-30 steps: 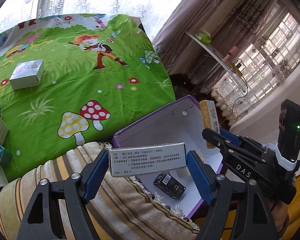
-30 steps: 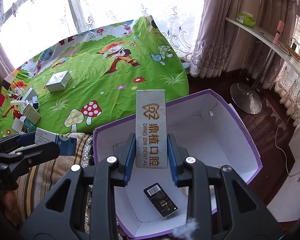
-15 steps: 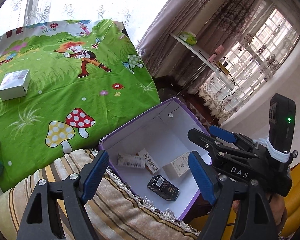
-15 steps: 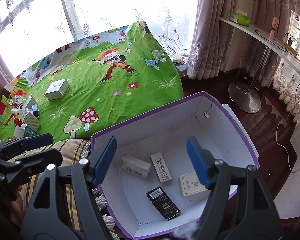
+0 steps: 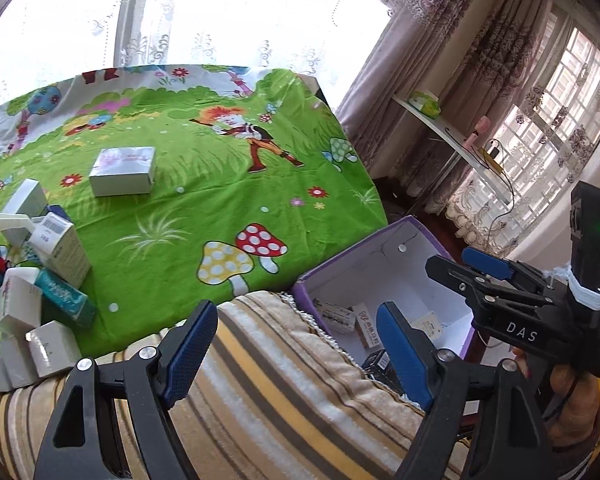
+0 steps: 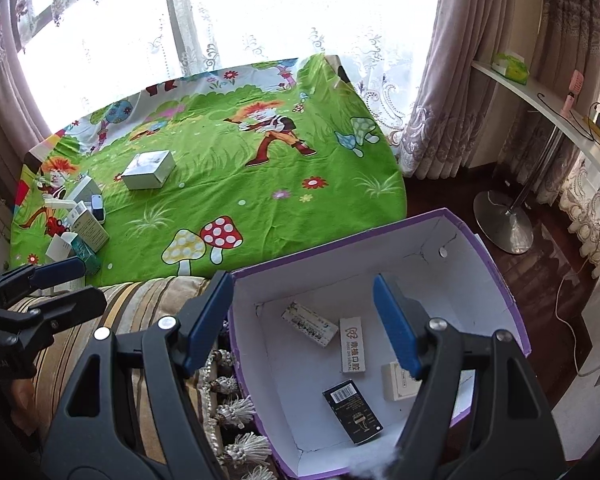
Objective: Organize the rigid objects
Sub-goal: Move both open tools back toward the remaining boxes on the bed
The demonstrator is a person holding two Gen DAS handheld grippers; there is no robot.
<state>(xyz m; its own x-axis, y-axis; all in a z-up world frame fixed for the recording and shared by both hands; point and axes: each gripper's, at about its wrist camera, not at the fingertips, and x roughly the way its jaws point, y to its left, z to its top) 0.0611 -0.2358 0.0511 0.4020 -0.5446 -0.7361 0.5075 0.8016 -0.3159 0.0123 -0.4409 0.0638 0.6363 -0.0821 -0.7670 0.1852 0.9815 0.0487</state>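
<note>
A purple cardboard box [image 6: 480, 248] with a white inside stands low beside the bed. In it lie a white printed carton [image 6: 310, 322], a long white carton with an orange logo [image 6: 352, 344], a black carton [image 6: 352, 410] and a cream carton [image 6: 398, 380]. My right gripper [image 6: 302, 284] hangs open above the box with nothing between its pads. My left gripper [image 5: 294, 312] is open and holds nothing, over the striped blanket [image 5: 284, 392] at the purple box's [image 5: 340, 256] corner. On the green sheet lie a silver box [image 5: 124, 170] and a heap of several cartons [image 5: 56, 248].
The green cartoon sheet [image 6: 260, 200] covers the bed up to the curtained window. A tasselled blanket edge [image 6: 236, 408] hangs next to the box. On the right are a white shelf [image 6: 540, 108], a round metal stand base [image 6: 502, 216] and a dark wood floor.
Both grippers were shut on cartons over the purple box and have let them go; those cartons now lie inside it. The left gripper has swung left, bringing the carton heap into view.
</note>
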